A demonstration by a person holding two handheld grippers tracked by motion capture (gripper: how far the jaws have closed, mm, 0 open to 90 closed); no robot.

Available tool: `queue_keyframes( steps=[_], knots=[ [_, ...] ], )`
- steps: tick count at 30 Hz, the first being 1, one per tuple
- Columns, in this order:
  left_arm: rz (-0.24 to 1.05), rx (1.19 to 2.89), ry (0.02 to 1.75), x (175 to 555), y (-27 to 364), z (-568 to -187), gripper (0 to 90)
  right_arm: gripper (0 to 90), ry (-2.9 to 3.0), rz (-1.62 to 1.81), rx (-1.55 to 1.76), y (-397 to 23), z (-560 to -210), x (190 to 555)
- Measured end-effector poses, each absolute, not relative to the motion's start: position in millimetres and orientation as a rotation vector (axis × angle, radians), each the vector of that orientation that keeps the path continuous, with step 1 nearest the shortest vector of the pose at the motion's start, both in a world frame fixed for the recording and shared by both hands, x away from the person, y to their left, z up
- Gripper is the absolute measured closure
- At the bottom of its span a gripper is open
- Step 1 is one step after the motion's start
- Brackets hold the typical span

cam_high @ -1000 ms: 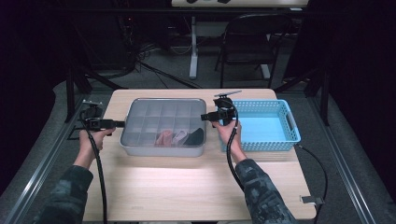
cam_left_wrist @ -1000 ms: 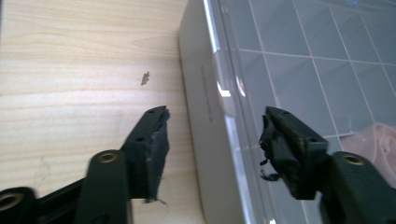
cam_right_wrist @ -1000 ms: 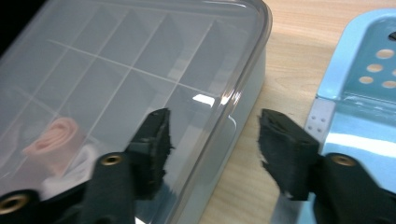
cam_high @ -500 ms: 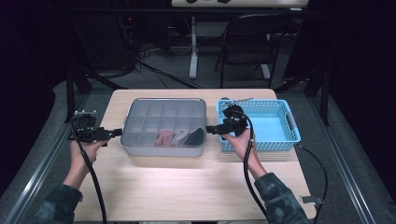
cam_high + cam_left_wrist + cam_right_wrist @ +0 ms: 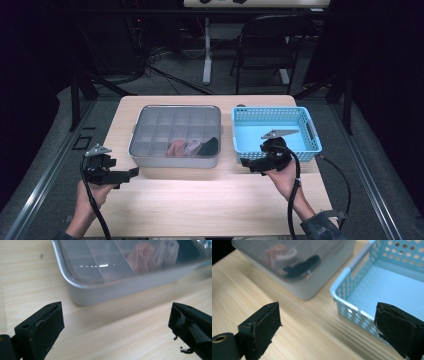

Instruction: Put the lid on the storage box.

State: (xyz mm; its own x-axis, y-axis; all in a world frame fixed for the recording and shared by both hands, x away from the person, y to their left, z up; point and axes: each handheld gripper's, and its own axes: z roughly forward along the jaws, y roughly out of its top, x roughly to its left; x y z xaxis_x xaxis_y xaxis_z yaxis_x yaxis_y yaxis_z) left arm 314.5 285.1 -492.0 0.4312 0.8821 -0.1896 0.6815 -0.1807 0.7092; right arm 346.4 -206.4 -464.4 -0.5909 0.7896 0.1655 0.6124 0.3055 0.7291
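On my far left, the left gripper [image 5: 131, 173] sits low over the wooden table [image 5: 200, 200], just off the near-left corner of the grey divided box [image 5: 175, 161]. Its jaws have just been opening and now stand wide, with nothing between them but bare wood. From the left gripper view I look past both black pads at that rounded corner of the box, apart from them.

The box stands mid-table under a clear lid [image 5: 105, 260]. Through it I make out a pink cloth item [image 5: 176, 146], a pale one [image 5: 192, 146] and a black one [image 5: 209, 145], side by side in the front-row compartments toward the right.

Just beside the box on the right stands the light blue perforated basket [image 5: 305, 120], the two nearly touching.

My right gripper [image 5: 247, 164] hangs by the basket's near-left corner, pointing toward the box. Its jaws have likewise just been opening and gape wide, holding nothing; in the right gripper view the basket's corner [image 5: 344, 302] lies between them, untouched.
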Motion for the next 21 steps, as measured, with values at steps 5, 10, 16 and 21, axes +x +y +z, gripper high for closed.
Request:
queue_keyframes(
  steps=[5, 10, 16, 21],
  knots=[
    [0.311, 1.96, 1.31, 299, 280, -507, 0.0, 3.1, 2.355, 1.113, 1.304, -226, -482, 327],
    [0.31, 1.949, 1.325, 287, 277, -525, 0.0, 0.8, 2.353, 1.09, 1.345, -249, -505, 310],
    [0.267, 1.988, 1.318, 285, 271, -540, 0.0, 0.0, 2.325, 1.105, 1.382, -266, -532, 292],
    [0.254, 2.008, 1.29, 285, 266, -542, 0.0, 0.0, 2.326, 1.097, 1.4, -274, -545, 288]
  ],
)
